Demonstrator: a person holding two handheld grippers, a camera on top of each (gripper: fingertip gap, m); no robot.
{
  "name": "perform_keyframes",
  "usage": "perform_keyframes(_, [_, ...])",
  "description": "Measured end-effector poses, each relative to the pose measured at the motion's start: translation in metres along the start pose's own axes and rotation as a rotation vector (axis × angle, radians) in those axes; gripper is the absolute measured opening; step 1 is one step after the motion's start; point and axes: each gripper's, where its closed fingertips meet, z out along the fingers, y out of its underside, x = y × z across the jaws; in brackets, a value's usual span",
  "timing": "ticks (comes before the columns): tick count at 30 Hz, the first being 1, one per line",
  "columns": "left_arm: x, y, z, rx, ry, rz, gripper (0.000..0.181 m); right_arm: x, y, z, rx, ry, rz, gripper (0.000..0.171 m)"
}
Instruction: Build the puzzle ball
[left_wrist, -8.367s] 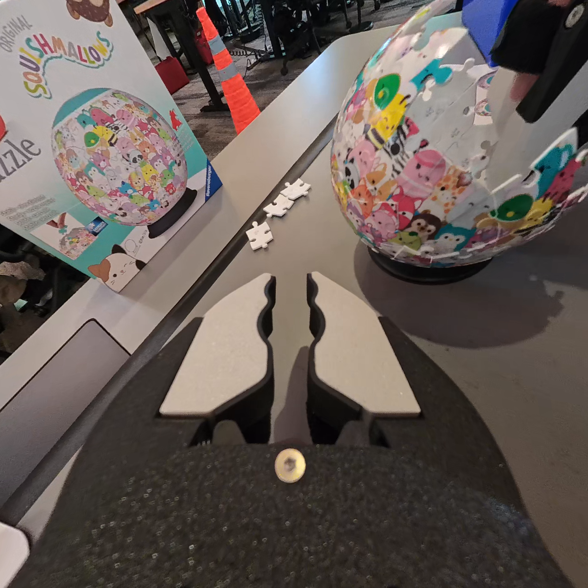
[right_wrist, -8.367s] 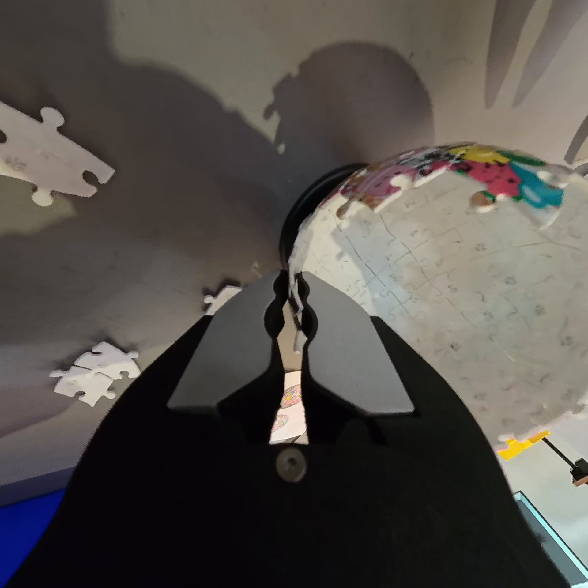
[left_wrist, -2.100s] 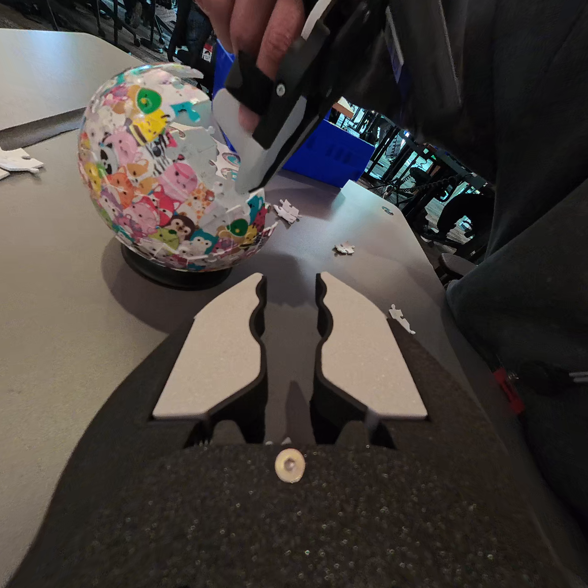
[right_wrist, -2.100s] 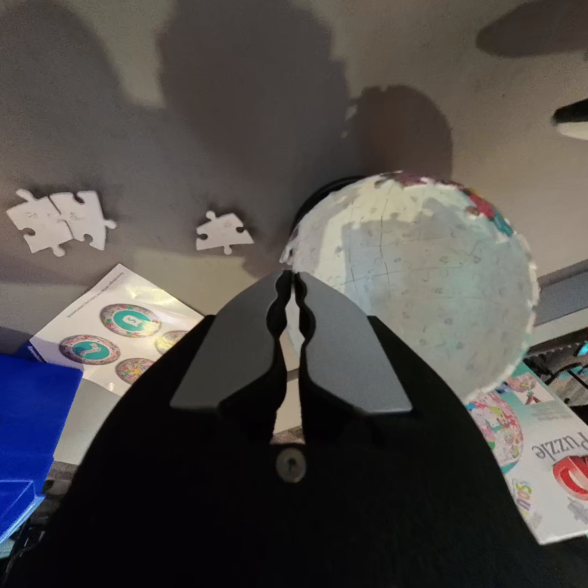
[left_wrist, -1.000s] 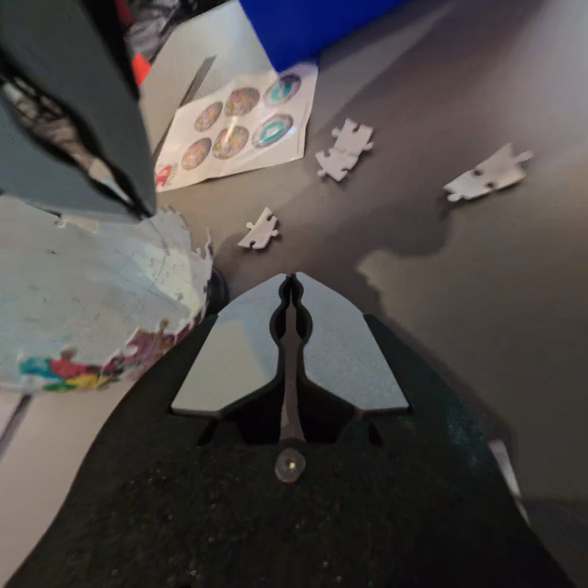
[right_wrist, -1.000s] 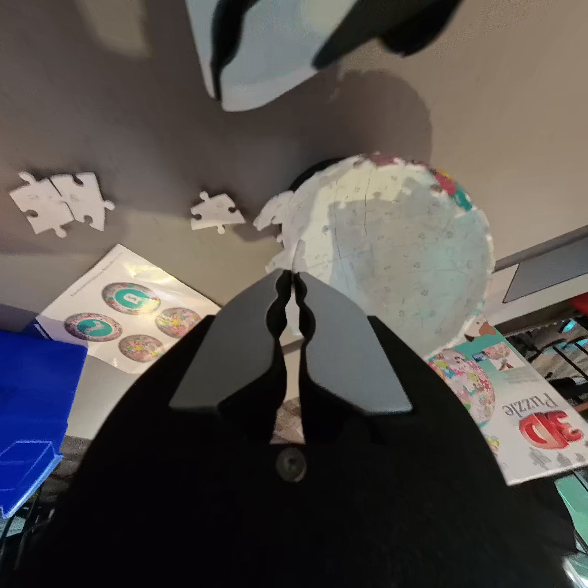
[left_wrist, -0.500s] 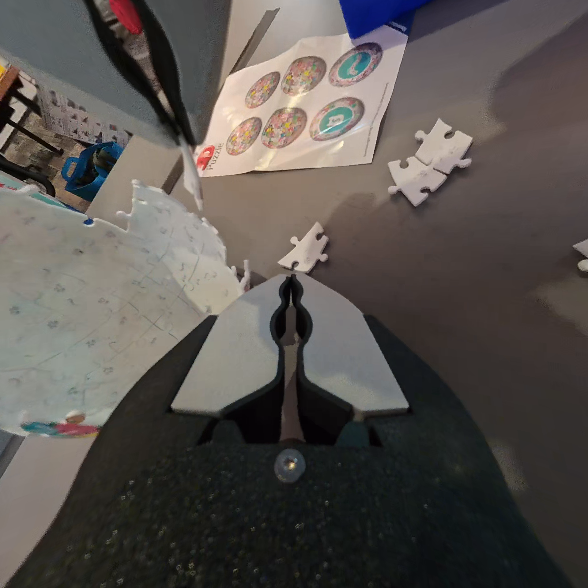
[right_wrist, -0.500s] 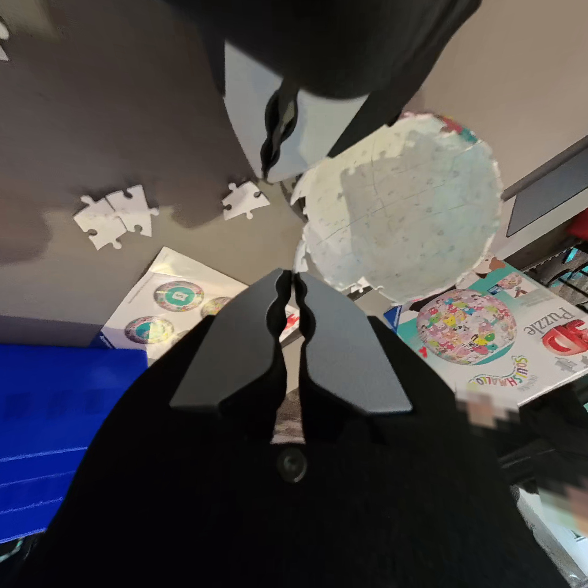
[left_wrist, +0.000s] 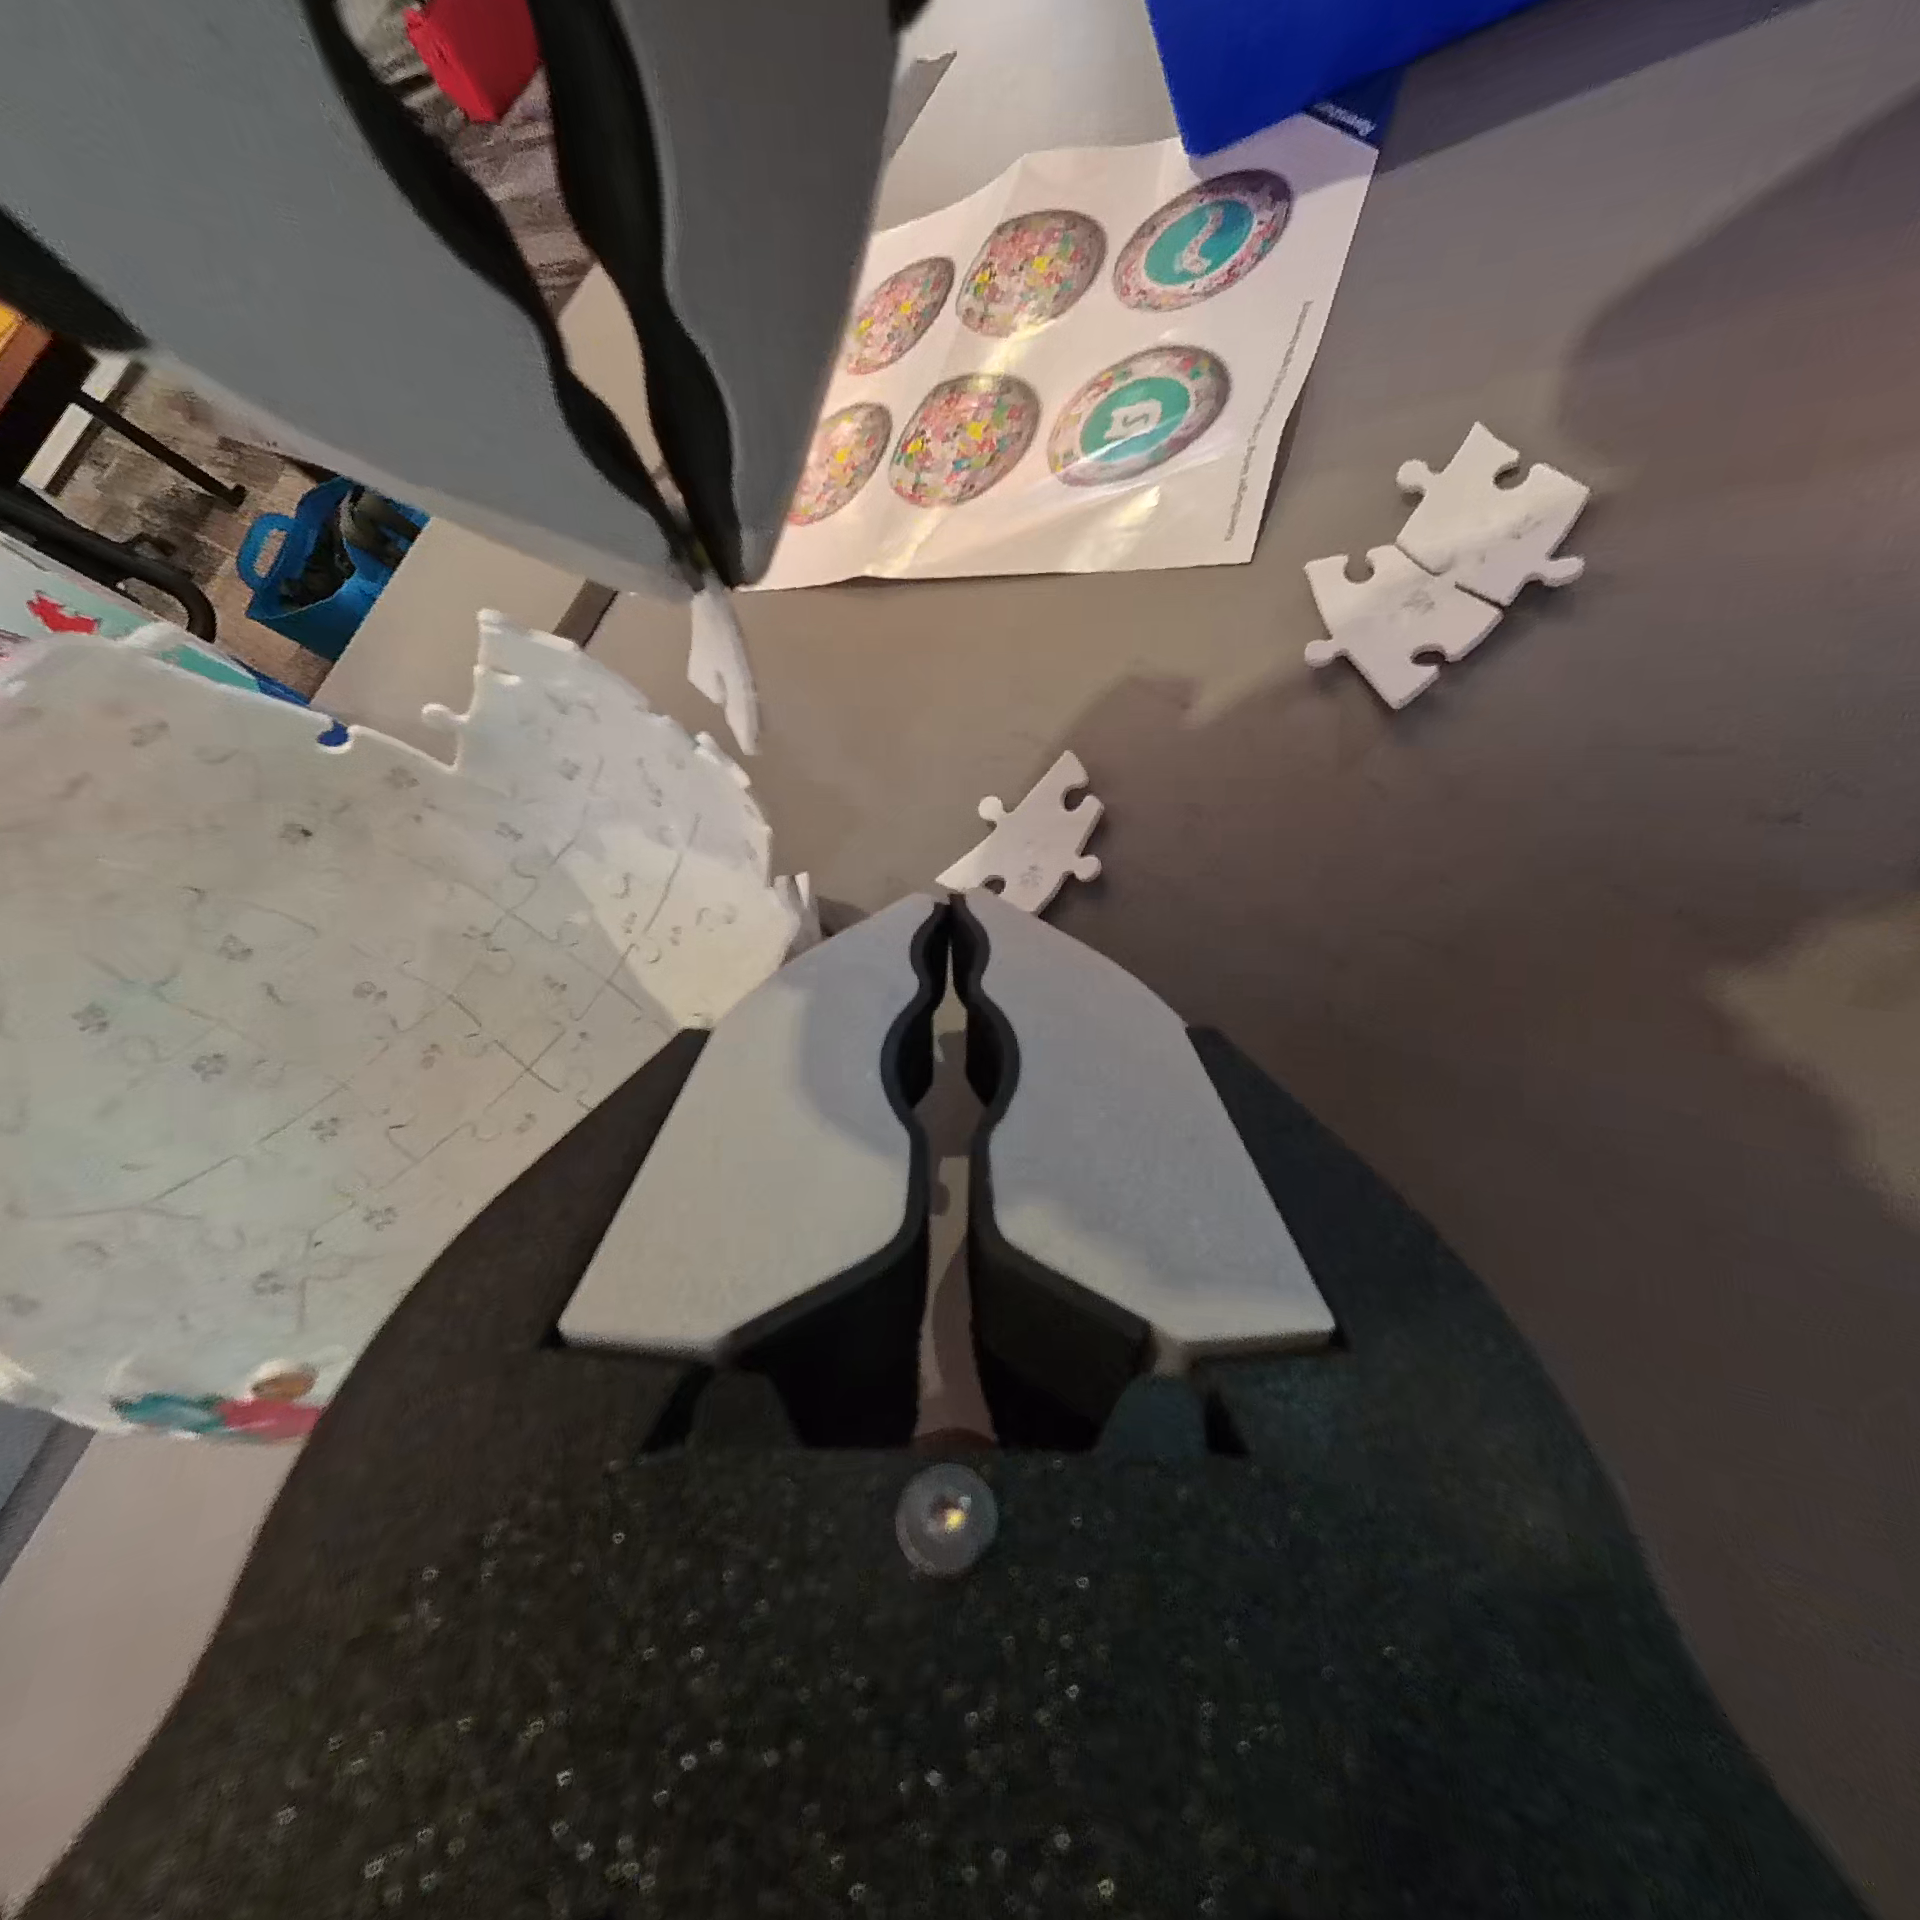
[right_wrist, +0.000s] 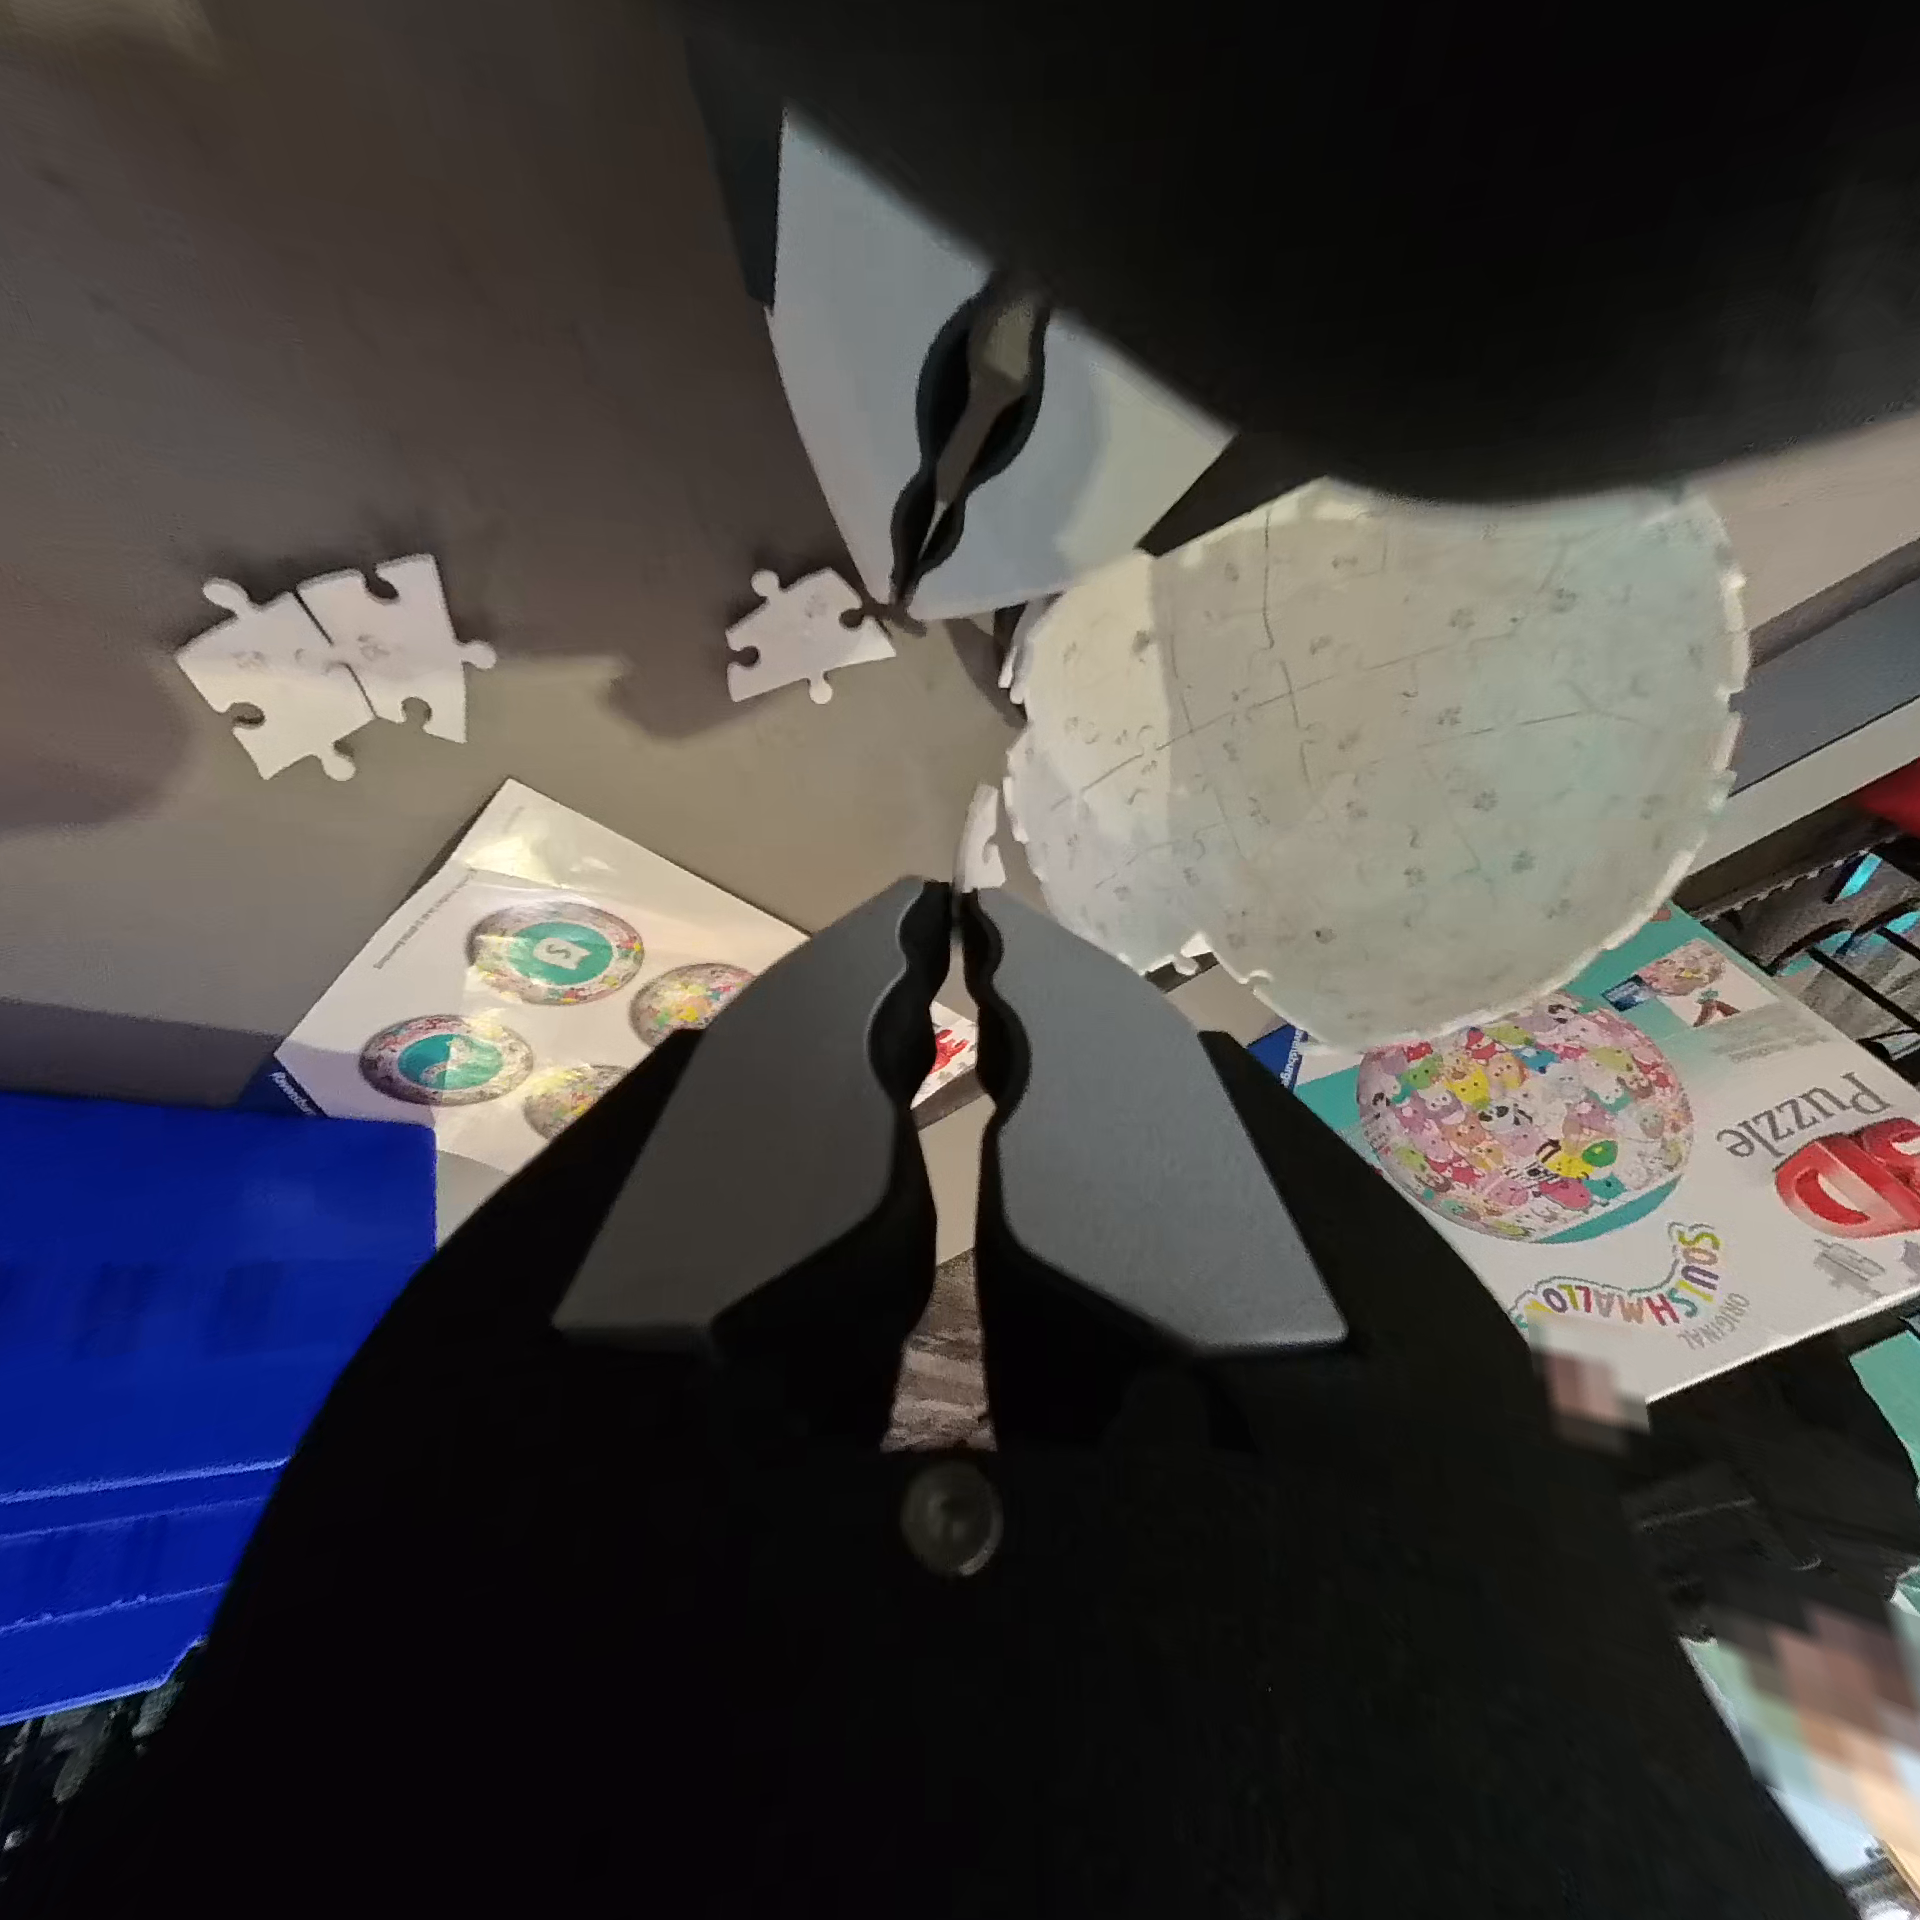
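Observation:
The half-built puzzle ball (left_wrist: 260, 987) shows its open white inside at the left, and it also shows in the right wrist view (right_wrist: 1403, 779). My right gripper (right_wrist: 956, 902) is shut on a white puzzle piece (right_wrist: 982, 836) held above the ball's jagged rim. In the left wrist view this gripper (left_wrist: 707, 566) hangs at the top left with the piece (left_wrist: 722, 665) sticking out of its tips. My left gripper (left_wrist: 951, 914) is shut, with its tips right at a loose white piece (left_wrist: 1034, 842) on the dark table beside the ball.
A joined pair of white pieces (left_wrist: 1444, 582) lies farther out. A printed instruction sheet (left_wrist: 1060, 364) and a blue box (left_wrist: 1299, 62) lie beyond them. The puzzle's picture box (right_wrist: 1610, 1143) lies past the ball, near the table edge. The gap from one gripper's tips to the other's is roughly 6 cm.
My left gripper swung from beside the ball to above the table, shut, and came down at the loose piece. My right gripper rose from the ball's rim, still holding its piece.

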Motion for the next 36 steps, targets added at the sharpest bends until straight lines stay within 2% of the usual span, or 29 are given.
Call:
perform_keyframes(9, [-0.003, 0.002, 0.000, -0.005, 0.000, -0.020, 0.000, 0.008, -0.010, -0.002, 0.028, 0.017, -0.026, 0.002])
perform_keyframes(16, [-0.001, 0.004, 0.000, -0.014, 0.005, -0.010, 0.000, 0.025, -0.018, 0.003, 0.081, -0.042, 0.009, 0.002])
perform_keyframes(24, [0.002, 0.008, 0.005, -0.040, 0.021, -0.009, 0.000, 0.025, -0.018, 0.019, 0.034, -0.232, 0.008, 0.002])
perform_keyframes(36, [0.002, 0.011, 0.008, -0.062, 0.023, -0.017, 0.000, 0.019, -0.020, 0.036, 0.034, -0.326, -0.040, 0.002])
